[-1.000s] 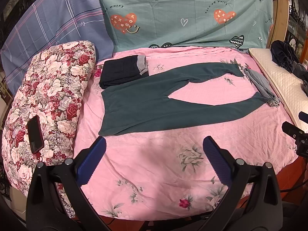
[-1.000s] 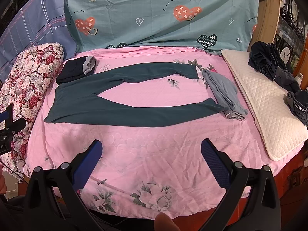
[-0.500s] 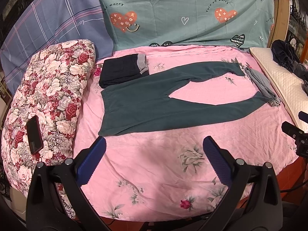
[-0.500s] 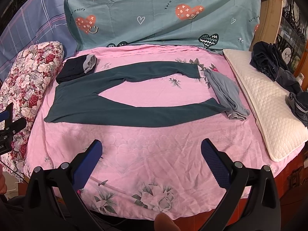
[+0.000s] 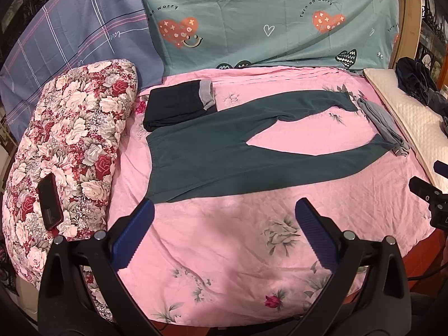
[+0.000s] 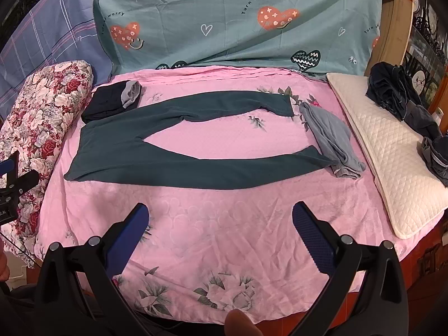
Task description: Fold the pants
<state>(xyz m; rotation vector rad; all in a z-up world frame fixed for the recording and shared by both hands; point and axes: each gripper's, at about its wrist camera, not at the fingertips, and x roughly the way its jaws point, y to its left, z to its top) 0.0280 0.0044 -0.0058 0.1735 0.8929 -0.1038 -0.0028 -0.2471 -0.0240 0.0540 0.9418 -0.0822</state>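
- Nothing folded yet, by my reading: the dark green pants lie flat on the pink bed, waistband toward 9 o'clock, legs splayed toward 3 o'clock.
- Left gripper and right gripper hover at 6 o'clock, jaws spread wide, holding nothing.
- Room: bare sheet before the pants; a grey garment crowds the cuffs, a folded dark garment touches the waistband at 10 o'clock.

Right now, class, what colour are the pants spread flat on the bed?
Dark teal green pants, plain; clearest in the right wrist view.
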